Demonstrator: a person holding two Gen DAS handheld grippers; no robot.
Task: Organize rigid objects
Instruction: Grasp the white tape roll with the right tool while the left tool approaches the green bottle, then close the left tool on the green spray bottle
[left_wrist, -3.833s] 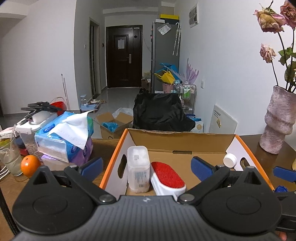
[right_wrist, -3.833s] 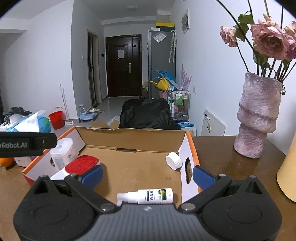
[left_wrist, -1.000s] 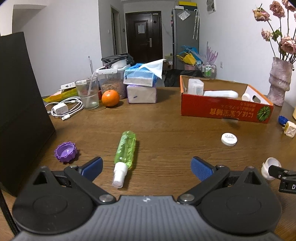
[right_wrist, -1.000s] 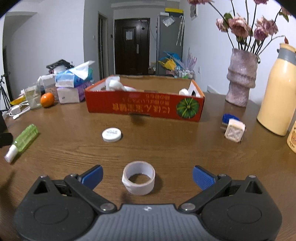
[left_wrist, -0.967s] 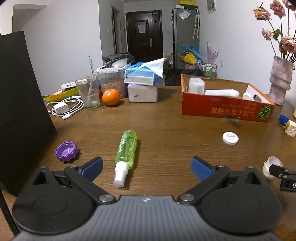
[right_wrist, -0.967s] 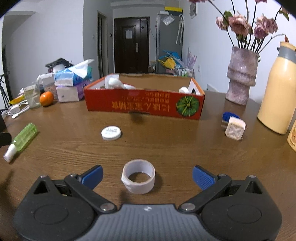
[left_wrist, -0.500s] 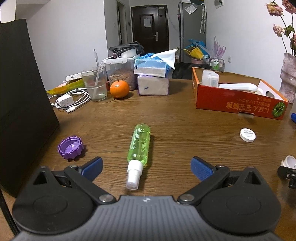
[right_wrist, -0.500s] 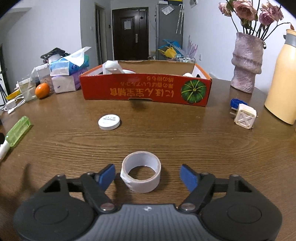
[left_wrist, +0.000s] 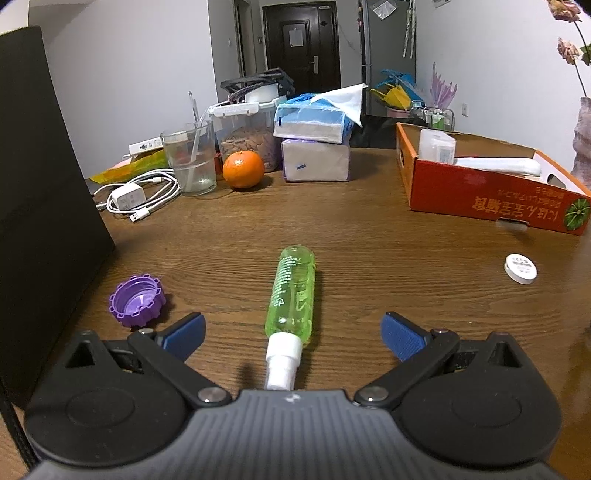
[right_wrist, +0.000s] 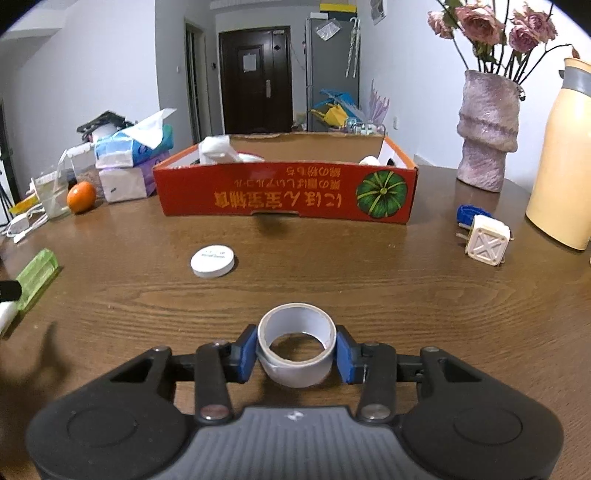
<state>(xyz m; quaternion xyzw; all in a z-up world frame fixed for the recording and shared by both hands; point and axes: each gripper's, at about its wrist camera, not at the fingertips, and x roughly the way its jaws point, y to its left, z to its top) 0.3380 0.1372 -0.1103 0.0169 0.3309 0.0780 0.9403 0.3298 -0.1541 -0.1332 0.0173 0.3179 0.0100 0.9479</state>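
Left wrist view first: the left gripper (left_wrist: 291, 334) sits low over the wooden table (left_wrist: 369, 236) with its jaws spread wide, nothing between the blue pads but the white nozzle end of the green spray bottle (left_wrist: 293, 295), which lies flat and points away toward twelve o'clock, untouched. At nine o'clock from the bottle rests a purple cap (left_wrist: 137, 301), open side up; out at two o'clock a white round lid (left_wrist: 521, 268) lies alone, and beyond it stands the orange cardboard box (left_wrist: 491, 201) with white items inside. An orange (left_wrist: 243, 169) and a glass (left_wrist: 190, 162) sit at eleven o'clock. Over to the right wrist view: the right gripper (right_wrist: 295, 350) has just been closing, and its blue pads now press both sides of the tape roll (right_wrist: 296, 347), which stands on the table with its hole facing up. The white round lid (right_wrist: 213, 260) lies at eleven o'clock from the roll, the box (right_wrist: 284, 195) dead ahead, a white cube plug (right_wrist: 487, 240) at two o'clock.
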